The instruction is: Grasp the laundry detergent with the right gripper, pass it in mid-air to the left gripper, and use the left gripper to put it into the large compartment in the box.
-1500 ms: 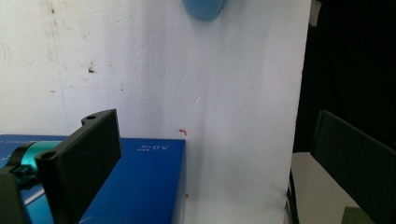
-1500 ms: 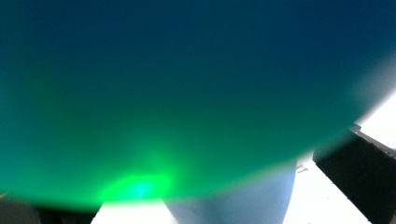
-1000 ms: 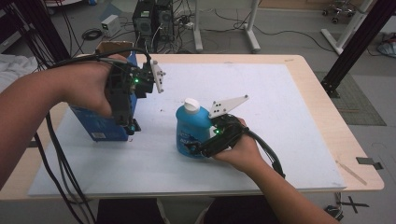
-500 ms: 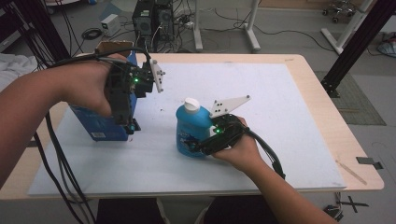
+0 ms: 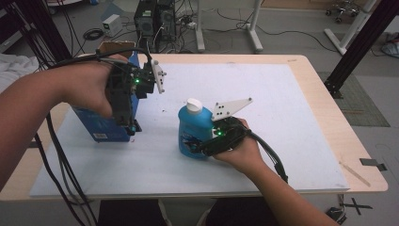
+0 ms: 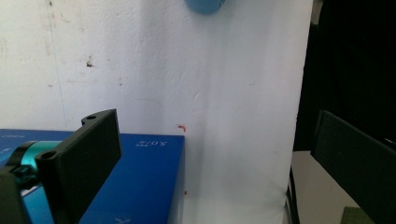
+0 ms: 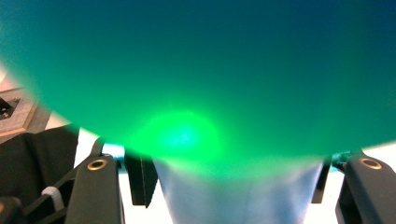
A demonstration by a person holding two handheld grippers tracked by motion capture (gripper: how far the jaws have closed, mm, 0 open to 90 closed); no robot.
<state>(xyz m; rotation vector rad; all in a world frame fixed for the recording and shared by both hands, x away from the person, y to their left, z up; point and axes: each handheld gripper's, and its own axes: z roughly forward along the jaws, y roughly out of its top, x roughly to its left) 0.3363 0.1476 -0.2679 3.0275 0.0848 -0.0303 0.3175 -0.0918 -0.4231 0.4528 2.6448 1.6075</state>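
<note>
Closing my right claw (image 5: 194, 147) around the blue bottle (image 5: 193, 127), low on its body, I expect slick, slightly yielding plastic with sloshing weight. It stands mid-table on the white mat (image 5: 282, 108). My left claw (image 5: 131, 126), open, hovers over a blue box (image 5: 101, 126); cables litter the floor beyond.

Blue bottle (image 5: 194, 132) w/ white cap stands upright on the white mat (image 5: 282, 108), near its middle, body translucent blue w/ a label low on the front. My right gripper (image 5: 200, 147) has just been closing its jaws on the bottle's lower body, one either side. Blue box (image 5: 106, 125) stands left of the bottle, well apart, at mat's left edge, under my left gripper (image 5: 128, 123).
</note>
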